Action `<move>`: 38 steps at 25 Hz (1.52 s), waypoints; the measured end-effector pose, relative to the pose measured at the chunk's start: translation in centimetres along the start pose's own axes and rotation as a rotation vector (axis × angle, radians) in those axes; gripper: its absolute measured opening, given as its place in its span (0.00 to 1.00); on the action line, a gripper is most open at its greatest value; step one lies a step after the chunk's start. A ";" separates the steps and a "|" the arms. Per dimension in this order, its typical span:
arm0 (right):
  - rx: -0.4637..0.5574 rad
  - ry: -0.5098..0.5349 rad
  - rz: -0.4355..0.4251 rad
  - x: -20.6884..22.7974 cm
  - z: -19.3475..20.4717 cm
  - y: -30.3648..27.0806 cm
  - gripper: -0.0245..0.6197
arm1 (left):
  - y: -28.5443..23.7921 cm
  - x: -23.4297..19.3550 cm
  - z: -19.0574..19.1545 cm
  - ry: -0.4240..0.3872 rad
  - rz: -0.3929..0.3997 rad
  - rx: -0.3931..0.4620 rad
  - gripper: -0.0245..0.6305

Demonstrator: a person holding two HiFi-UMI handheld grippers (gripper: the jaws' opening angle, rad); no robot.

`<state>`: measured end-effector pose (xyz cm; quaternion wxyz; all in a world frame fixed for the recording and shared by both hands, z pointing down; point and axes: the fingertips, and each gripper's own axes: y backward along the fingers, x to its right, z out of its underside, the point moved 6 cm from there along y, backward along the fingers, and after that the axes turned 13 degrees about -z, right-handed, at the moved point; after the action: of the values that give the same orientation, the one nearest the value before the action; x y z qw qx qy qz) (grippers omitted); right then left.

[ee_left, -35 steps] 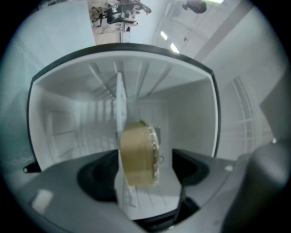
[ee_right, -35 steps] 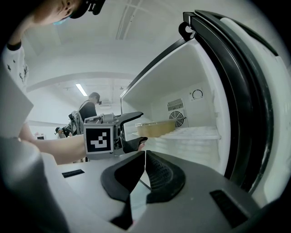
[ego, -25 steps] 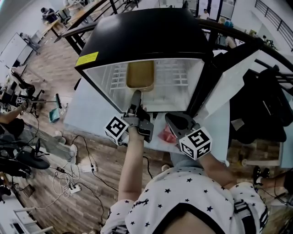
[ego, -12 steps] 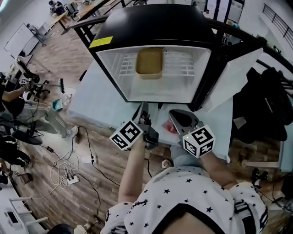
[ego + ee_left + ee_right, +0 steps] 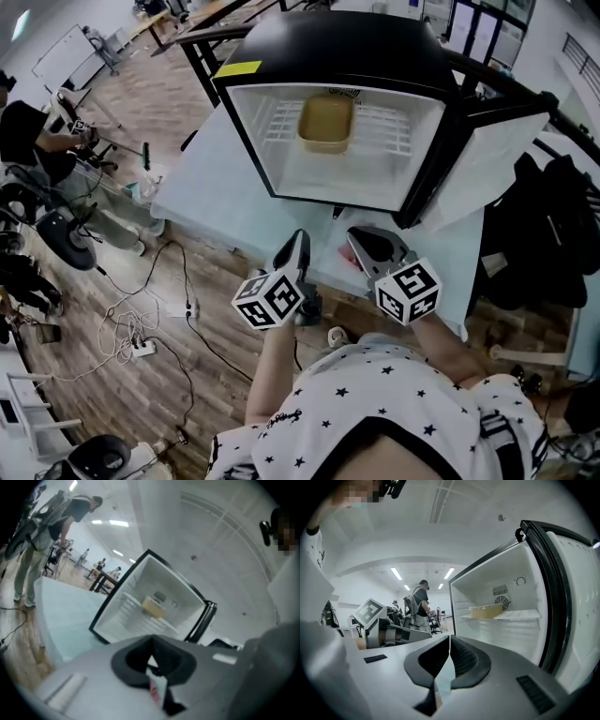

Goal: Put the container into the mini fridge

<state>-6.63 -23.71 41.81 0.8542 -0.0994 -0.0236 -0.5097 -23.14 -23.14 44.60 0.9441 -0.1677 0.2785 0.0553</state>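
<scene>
The tan container [image 5: 325, 122] rests on the white wire shelf inside the open black mini fridge [image 5: 337, 42]. It also shows in the left gripper view, container [image 5: 153, 606], and in the right gripper view, container [image 5: 486, 612]. My left gripper [image 5: 296, 244] hangs over the table's near edge, well short of the fridge, shut with nothing between its jaws. Beside it my right gripper [image 5: 360, 240] also stands shut and empty, with its jaw tips [image 5: 450, 638] meeting.
The fridge door [image 5: 497, 155] stands swung open to the right. The fridge sits on a pale table [image 5: 211, 202], and a small red item [image 5: 343, 265] lies near its front edge. Cables and a power strip [image 5: 141, 347] lie on the wooden floor at the left.
My left gripper has pulled back from the container's near edge inside the fridge to the table's front, and its jaws have shut. The container stays on the shelf.
</scene>
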 end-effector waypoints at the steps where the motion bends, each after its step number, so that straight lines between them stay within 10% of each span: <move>1: -0.002 0.002 -0.008 -0.2 0.0 0.2 0.07 | 0.6 0.1 0.4 0.005 -0.003 0.001 0.04; 38: -0.025 -0.016 -0.113 -9.5 6.1 19.6 0.07 | 17.3 9.5 16.5 0.106 -0.103 0.025 0.04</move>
<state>6.33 -5.28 43.54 0.8226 -0.1127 -0.0294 -0.5566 -10.18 -1.02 47.51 0.9316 -0.1727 0.3197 -0.0055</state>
